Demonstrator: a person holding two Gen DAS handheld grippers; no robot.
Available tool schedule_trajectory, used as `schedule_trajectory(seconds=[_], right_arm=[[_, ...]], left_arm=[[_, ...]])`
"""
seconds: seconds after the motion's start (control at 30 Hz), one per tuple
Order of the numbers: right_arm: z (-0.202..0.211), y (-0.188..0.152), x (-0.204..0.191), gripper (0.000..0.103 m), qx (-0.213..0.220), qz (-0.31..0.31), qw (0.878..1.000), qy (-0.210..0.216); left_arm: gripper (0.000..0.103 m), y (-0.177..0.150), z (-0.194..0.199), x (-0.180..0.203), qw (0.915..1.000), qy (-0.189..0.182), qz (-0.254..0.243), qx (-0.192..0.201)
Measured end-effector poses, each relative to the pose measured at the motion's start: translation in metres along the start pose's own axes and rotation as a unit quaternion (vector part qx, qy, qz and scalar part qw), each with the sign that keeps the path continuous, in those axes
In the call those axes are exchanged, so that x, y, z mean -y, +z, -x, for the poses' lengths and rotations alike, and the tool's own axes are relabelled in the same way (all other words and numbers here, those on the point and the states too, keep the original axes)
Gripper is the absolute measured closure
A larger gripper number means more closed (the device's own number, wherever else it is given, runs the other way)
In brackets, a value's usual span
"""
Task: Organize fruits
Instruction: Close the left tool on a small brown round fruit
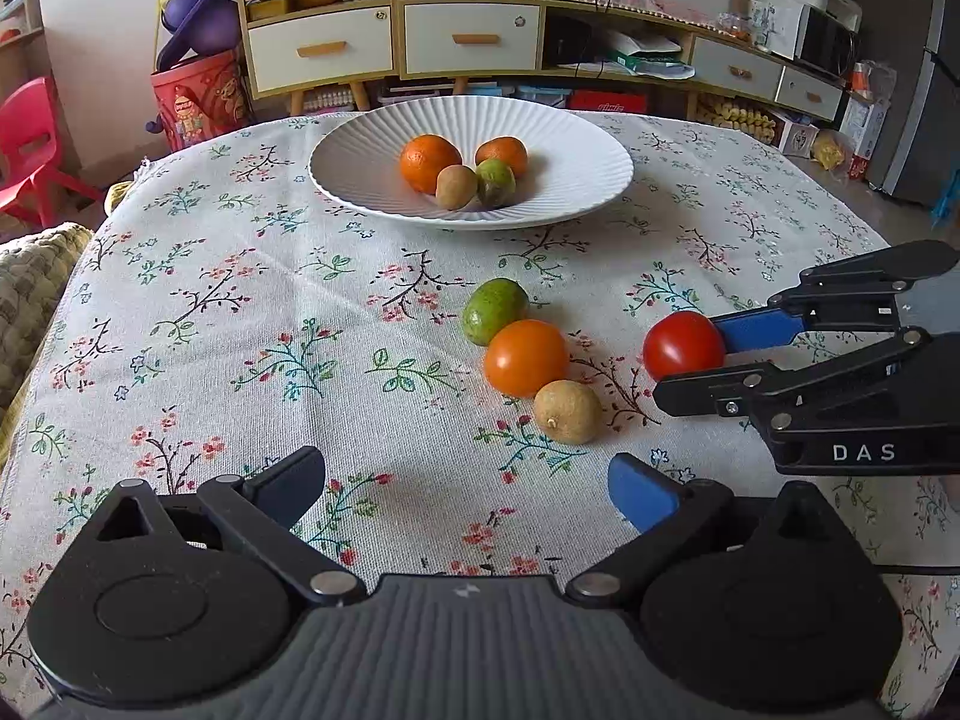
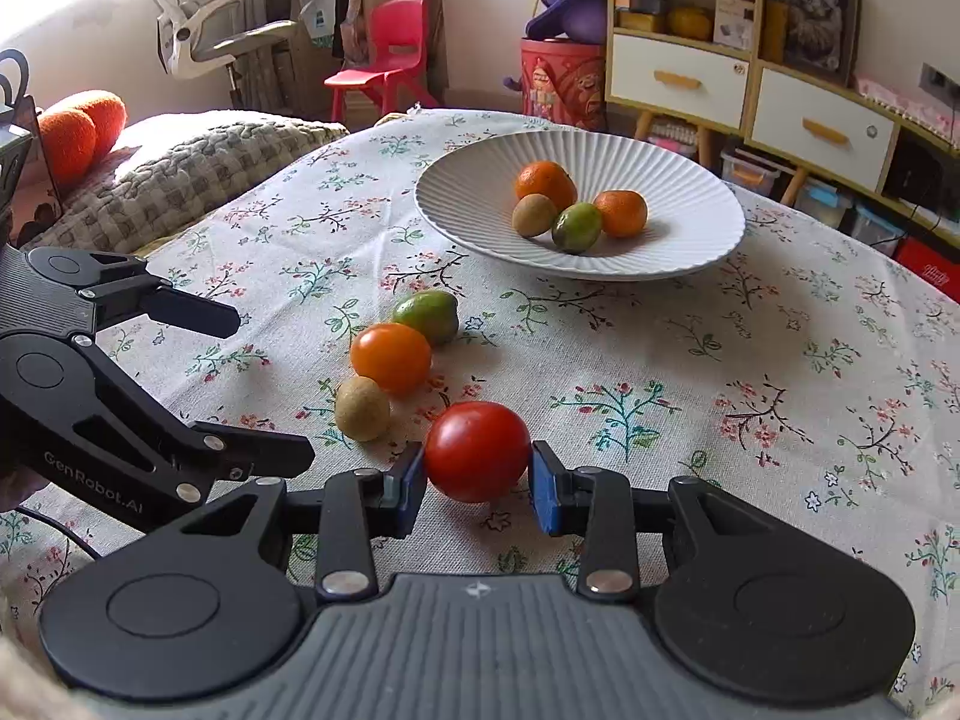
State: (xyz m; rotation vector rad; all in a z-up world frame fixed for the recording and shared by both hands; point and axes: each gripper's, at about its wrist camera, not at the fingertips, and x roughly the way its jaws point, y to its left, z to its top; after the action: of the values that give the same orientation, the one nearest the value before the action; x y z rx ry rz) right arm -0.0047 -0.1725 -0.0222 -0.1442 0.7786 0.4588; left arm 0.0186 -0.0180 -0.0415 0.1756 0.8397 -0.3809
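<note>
A white ribbed plate [image 1: 570, 192] [image 2: 690, 252] at the table's far side holds two oranges, a brown kiwi-like fruit and a green fruit. On the cloth lie a green fruit [image 1: 495, 311] [image 2: 427, 315], an orange tomato [image 1: 525, 357] [image 2: 390, 357] and a brown fruit [image 1: 567, 411] [image 2: 362, 408]. My right gripper [image 2: 477, 483] [image 1: 690, 354] is shut on a red tomato [image 2: 477, 450] [image 1: 683, 345] at cloth level. My left gripper [image 1: 465, 486] [image 2: 270, 387] is open and empty, just short of the loose fruits.
A floral tablecloth [image 1: 240, 330] covers the table. Behind it stand a cabinet with drawers [image 1: 468, 36], a red bucket [image 1: 198, 96] and a red chair [image 2: 384, 54]. A knitted cushion [image 2: 198, 162] lies at the table's left edge.
</note>
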Motion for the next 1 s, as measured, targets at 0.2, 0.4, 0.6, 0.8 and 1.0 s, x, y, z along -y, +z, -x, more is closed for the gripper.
schedule_trajectory(seconds=[0.2,0.4,0.6,0.8,1.0], right_arm=[[0.004,0.001,0.009,0.069,0.005,-0.01,1.0,-0.013],[0.006,0.0,0.014,0.069,0.005,-0.011,1.0,-0.017],[0.008,0.001,0.016,0.069,0.007,-0.016,1.0,-0.017],[0.007,0.001,0.017,0.069,0.005,-0.016,1.0,-0.018],[0.007,0.0,0.017,0.069,0.003,-0.014,1.0,-0.018]], left_arm=[[0.023,0.005,-0.004,0.016,0.9997,-0.024,-0.008,0.0],[0.037,0.008,-0.008,0.026,0.9991,-0.04,-0.01,-0.003],[0.055,0.011,-0.011,0.028,0.999,-0.045,0.003,-0.003],[0.073,0.013,-0.012,0.026,0.9988,-0.048,0.014,0.001],[0.088,0.012,-0.011,0.024,0.9987,-0.048,0.02,0.002]])
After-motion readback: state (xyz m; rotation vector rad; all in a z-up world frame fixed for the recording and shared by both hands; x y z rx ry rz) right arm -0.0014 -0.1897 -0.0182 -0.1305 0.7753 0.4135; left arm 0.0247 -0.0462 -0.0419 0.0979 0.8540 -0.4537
